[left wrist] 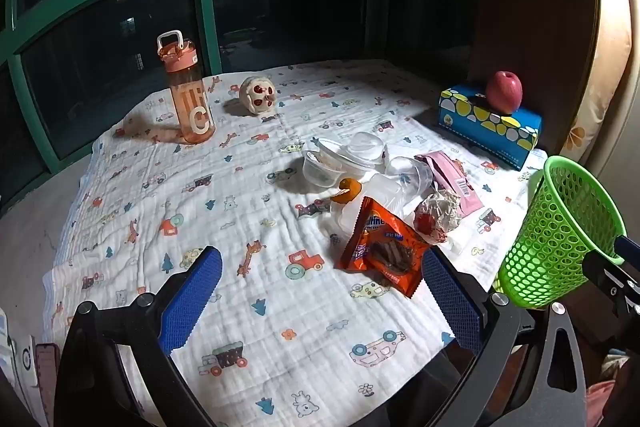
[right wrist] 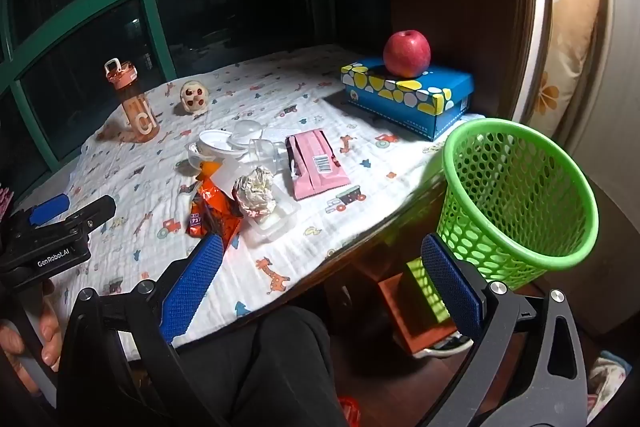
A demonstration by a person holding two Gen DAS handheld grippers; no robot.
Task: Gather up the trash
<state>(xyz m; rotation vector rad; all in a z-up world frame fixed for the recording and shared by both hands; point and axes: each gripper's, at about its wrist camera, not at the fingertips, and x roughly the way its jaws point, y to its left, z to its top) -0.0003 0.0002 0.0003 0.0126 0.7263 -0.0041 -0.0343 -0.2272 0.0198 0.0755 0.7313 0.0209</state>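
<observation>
Trash lies heaped mid-tabletop: an orange snack wrapper [left wrist: 382, 249], a crumpled foil ball [right wrist: 256, 193], a pink packet [right wrist: 316, 163] and clear plastic cups [left wrist: 340, 159]. Nothing seems collected yet. The left gripper [left wrist: 320, 301] and right gripper [right wrist: 316, 291] both hover with jaws wide apart, holding nothing. The green basket [right wrist: 520, 199] waits off the tabletop edge at three o'clock. A likely next move is closing on the wrapper, nearest at one o'clock of the left jaws. The apple [right wrist: 406, 53], tissue box [right wrist: 404, 95], bottle [left wrist: 188, 91] and a small toy [left wrist: 258, 95] are probably keepers, well apart from the heap.

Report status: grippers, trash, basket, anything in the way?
Both grippers open, empty. Trash pile untouched on cloth. Green basket off the table's right edge. Nothing blocking.
</observation>
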